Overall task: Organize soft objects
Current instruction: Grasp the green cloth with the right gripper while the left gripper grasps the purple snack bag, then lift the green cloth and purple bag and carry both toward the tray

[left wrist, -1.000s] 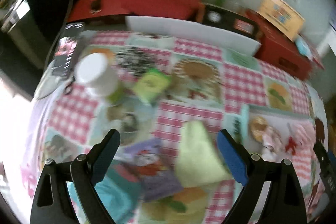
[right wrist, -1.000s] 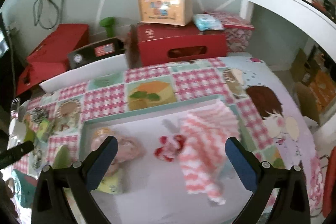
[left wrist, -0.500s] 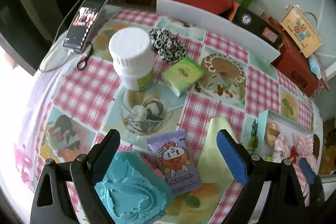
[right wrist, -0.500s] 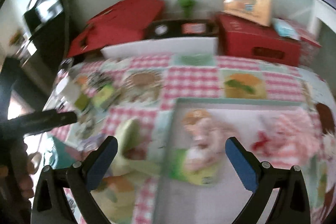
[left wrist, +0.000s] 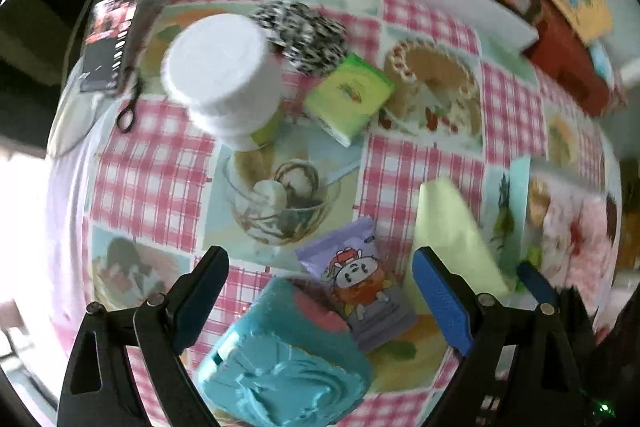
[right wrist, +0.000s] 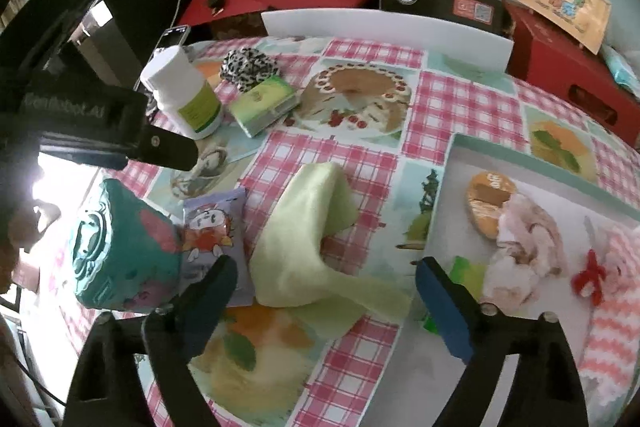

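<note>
The right gripper [right wrist: 322, 287] was found with its jaws spread, though they had just been closing, over a crumpled pale green cloth [right wrist: 308, 243] on the checked tablecloth [right wrist: 456, 107] — no pad was seen touching it. The cloth lay just left of the white tray [right wrist: 452, 195], beside a purple snack packet [right wrist: 212, 227]. The left gripper [left wrist: 320, 291] was seen spread wide above a teal pouch [left wrist: 280, 367] — nothing was gripped.
</note>
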The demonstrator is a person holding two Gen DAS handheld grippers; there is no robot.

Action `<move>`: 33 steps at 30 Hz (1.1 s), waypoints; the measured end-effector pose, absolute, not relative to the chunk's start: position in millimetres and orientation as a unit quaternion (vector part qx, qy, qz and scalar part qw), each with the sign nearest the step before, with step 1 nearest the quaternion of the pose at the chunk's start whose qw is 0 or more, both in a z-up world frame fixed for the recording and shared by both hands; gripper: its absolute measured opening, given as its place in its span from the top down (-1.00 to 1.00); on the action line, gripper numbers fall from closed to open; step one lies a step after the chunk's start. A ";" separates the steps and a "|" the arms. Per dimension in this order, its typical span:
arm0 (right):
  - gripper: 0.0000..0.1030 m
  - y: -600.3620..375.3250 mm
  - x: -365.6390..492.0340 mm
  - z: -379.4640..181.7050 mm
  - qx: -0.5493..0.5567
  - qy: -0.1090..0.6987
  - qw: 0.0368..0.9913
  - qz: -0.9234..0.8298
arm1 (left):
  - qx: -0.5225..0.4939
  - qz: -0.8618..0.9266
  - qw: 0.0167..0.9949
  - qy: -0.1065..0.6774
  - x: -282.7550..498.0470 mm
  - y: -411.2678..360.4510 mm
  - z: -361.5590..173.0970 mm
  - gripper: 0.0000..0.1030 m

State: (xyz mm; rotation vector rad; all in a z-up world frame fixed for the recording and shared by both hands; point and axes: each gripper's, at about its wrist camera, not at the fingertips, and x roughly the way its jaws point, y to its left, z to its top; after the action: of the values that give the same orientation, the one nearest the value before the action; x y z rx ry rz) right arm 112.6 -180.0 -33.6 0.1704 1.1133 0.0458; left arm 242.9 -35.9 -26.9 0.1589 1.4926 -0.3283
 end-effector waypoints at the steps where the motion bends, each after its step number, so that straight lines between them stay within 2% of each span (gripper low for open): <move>1: -0.61 -180.0 112.7 -34.5 0.081 0.529 0.844 0.023 | 0.084 -0.158 0.706 0.686 247.4 -40.2 -31.2 -0.81; 3: -0.51 -180.3 113.6 -36.4 0.085 0.530 0.843 0.025 | 0.109 -0.162 0.672 0.714 253.6 -48.5 -42.3 -0.81; 5: -0.33 -182.5 113.5 -38.1 0.092 0.530 0.842 0.026 | 0.129 -0.172 0.639 0.739 257.0 -57.2 -55.6 -0.81; 8: -0.10 -184.1 115.0 -41.9 0.103 0.532 0.840 0.030 | 0.116 -0.169 0.593 0.779 260.2 -62.4 -75.8 -0.81; 12: 0.07 -186.7 115.8 -48.1 0.117 0.536 0.835 0.036 | 0.134 -0.164 0.577 0.789 262.1 -75.8 -91.3 -0.81; 14: 0.27 -188.7 115.5 -49.0 0.125 0.536 0.834 0.039 | 0.145 -0.158 0.568 0.795 265.1 -84.7 -100.4 -0.80; 16: 0.36 -191.1 115.3 -49.8 0.134 0.535 0.833 0.041 | 0.150 -0.157 0.563 0.797 268.6 -93.2 -106.4 -0.72; 18: 0.40 -192.2 114.9 -50.6 0.139 0.534 0.833 0.042 | 0.152 -0.156 0.558 0.801 270.8 -101.0 -113.1 -0.52; 21: 0.48 -193.1 114.6 -50.9 0.143 0.533 0.833 0.043 | 0.161 -0.158 0.545 0.807 268.3 -113.9 -124.7 -0.42; 23: 0.49 -193.2 114.4 -50.6 0.145 0.532 0.833 0.043 | 0.170 -0.158 0.544 0.806 266.9 -121.7 -130.7 -0.38; 24: 0.49 -193.2 114.4 -50.6 0.146 0.531 0.833 0.043 | 0.169 -0.159 0.544 0.807 265.1 -124.4 -132.7 -0.25; 28: 0.49 -193.8 113.9 -50.8 0.149 0.531 0.833 0.044 | 0.173 -0.158 0.548 0.803 259.1 -132.7 -137.9 -0.16; 30: 0.49 -194.0 113.9 -51.1 0.150 0.531 0.833 0.045 | 0.172 -0.164 0.555 0.797 257.4 -140.4 -137.1 0.07; 33: 0.58 -194.1 113.6 -50.9 0.152 0.531 0.832 0.046 | 0.165 -0.174 0.565 0.789 259.8 -138.9 -125.6 0.26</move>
State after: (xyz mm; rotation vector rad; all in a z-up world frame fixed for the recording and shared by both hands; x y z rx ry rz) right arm 113.6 -194.1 -50.9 0.3221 1.1253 0.0976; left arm 259.8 -138.9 -125.6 0.3893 1.8568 -0.4089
